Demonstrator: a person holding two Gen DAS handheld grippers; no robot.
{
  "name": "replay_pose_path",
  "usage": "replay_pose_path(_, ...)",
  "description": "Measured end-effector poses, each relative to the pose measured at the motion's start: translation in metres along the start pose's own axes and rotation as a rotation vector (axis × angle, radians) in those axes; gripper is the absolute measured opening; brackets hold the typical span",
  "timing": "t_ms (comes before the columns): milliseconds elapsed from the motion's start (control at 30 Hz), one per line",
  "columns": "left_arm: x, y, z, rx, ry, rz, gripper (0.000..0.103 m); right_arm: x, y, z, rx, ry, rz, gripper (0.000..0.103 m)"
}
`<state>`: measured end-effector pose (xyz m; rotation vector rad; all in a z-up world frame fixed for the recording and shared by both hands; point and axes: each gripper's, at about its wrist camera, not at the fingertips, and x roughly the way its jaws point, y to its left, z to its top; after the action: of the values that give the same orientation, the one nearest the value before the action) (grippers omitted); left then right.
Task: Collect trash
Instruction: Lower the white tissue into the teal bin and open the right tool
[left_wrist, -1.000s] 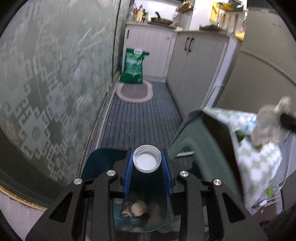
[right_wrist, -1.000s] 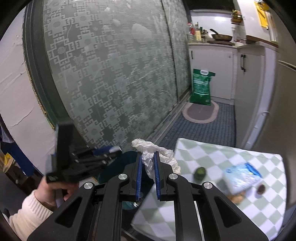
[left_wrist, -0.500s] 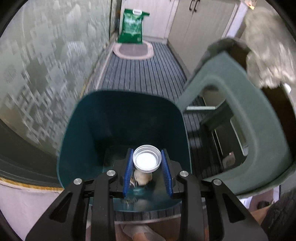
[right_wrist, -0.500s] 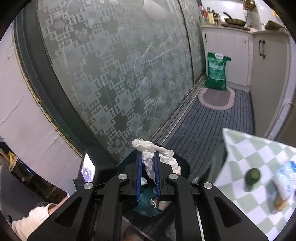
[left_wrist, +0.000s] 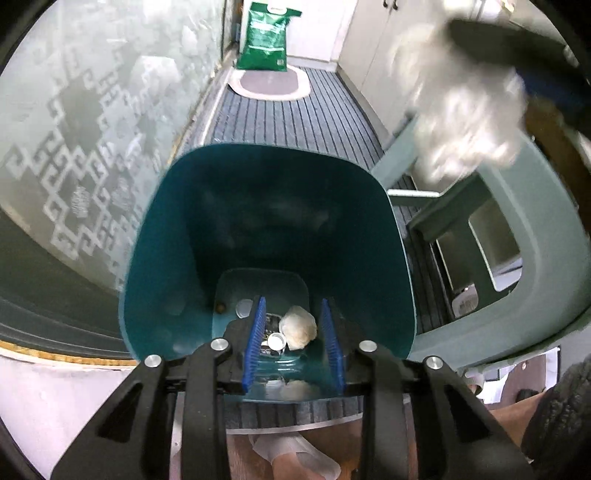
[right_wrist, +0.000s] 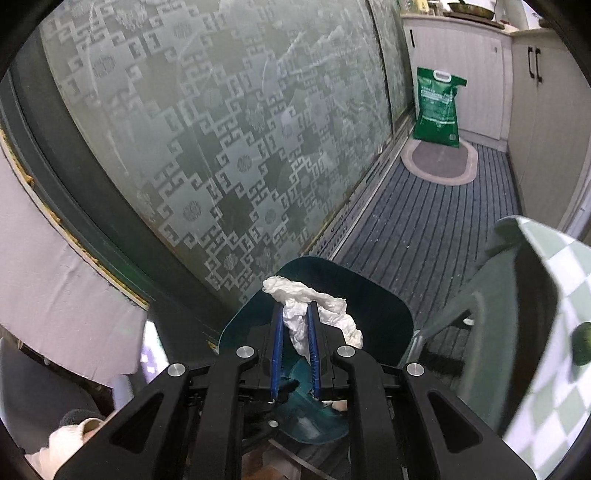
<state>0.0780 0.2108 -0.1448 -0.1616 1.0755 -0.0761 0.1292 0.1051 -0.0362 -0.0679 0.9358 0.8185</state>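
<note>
Left wrist view: left gripper (left_wrist: 293, 339) points steeply down into a teal trash bin (left_wrist: 177, 236); its blue pads stand apart with nothing clamped between them. On the bin floor, seen through the gap: a small white bottle cap (left_wrist: 276, 340), a crumpled pale wad (left_wrist: 298, 326), and a clear round lid (left_wrist: 244, 308) just left of the left pad. Upper right of this view, blurred: a crumpled white tissue (left_wrist: 465, 122) held by the right gripper's dark finger, above a grey-green chair (left_wrist: 535, 258) that stands just beside the bin. Striped floor mat (left_wrist: 295, 110) runs back to an oval rug (left_wrist: 269, 83) and a green sack (left_wrist: 264, 35). Right wrist view: right gripper (right_wrist: 295, 325) is clamped on the crumpled white tissue (right_wrist: 295, 321), which bulges above and to the right of the pads; it hangs over the bin's open mouth (right_wrist: 384, 306). Patterned frosted glass door (right_wrist: 221, 129) to the left; checked tablecloth (right_wrist: 554, 332) at right edge; a cream sleeve (right_wrist: 62, 443) low left.
</note>
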Motion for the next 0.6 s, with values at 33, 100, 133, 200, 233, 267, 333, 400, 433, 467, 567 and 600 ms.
replay_pose_path(33, -0.005, 0.001, 0.001, -0.003, -0.011, 0.003, 0.028, 0.003, 0.000, -0.001, 0.000, 0.006, 0.001, 0.012)
replay_pose_path(100, -0.017, 0.006, 0.002, 0.000, -0.041, 0.018, 0.025, 0.014, 0.001, -0.002, 0.004, 0.022, 0.003, 0.012)
replay_pose_path(133, -0.023, 0.008, 0.003, 0.000, -0.054, 0.024, 0.024, 0.021, 0.002, -0.003, 0.007, 0.034, 0.005, 0.012)
replay_pose_path(200, -0.037, 0.011, 0.006, -0.002, -0.091, 0.029, 0.019, 0.034, 0.003, -0.005, 0.007, 0.054, 0.001, 0.012)
replay_pose_path(233, -0.047, 0.013, 0.007, -0.003, -0.114, 0.033, 0.017, 0.039, 0.003, -0.007, 0.007, 0.063, 0.000, 0.012)
replay_pose_path(267, -0.052, 0.014, 0.009, -0.004, -0.128, 0.035, 0.014, 0.044, 0.002, -0.009, 0.008, 0.072, -0.001, 0.012)
replay_pose_path(333, -0.066, 0.017, 0.011, -0.007, -0.164, 0.037, 0.013, 0.057, 0.002, -0.013, 0.010, 0.097, -0.004, 0.012)
replay_pose_path(400, -0.081, 0.020, 0.013, -0.013, -0.200, 0.035, 0.011, 0.070, 0.003, -0.017, 0.011, 0.125, -0.005, 0.012)
replay_pose_path(433, -0.085, 0.020, 0.014, -0.014, -0.212, 0.036, 0.011, 0.070, 0.003, -0.017, 0.011, 0.125, -0.005, 0.012)
replay_pose_path(467, -0.092, 0.021, 0.014, -0.016, -0.231, 0.038, 0.011, 0.075, 0.003, -0.020, 0.010, 0.135, -0.006, 0.012)
replay_pose_path(567, -0.105, 0.023, 0.019, -0.021, -0.264, 0.032, 0.011, 0.092, 0.007, -0.028, -0.007, 0.179, -0.002, 0.016)
replay_pose_path(600, -0.109, 0.023, 0.020, -0.022, -0.273, 0.031, 0.011, 0.093, 0.007, -0.029, -0.009, 0.184, -0.006, 0.029)
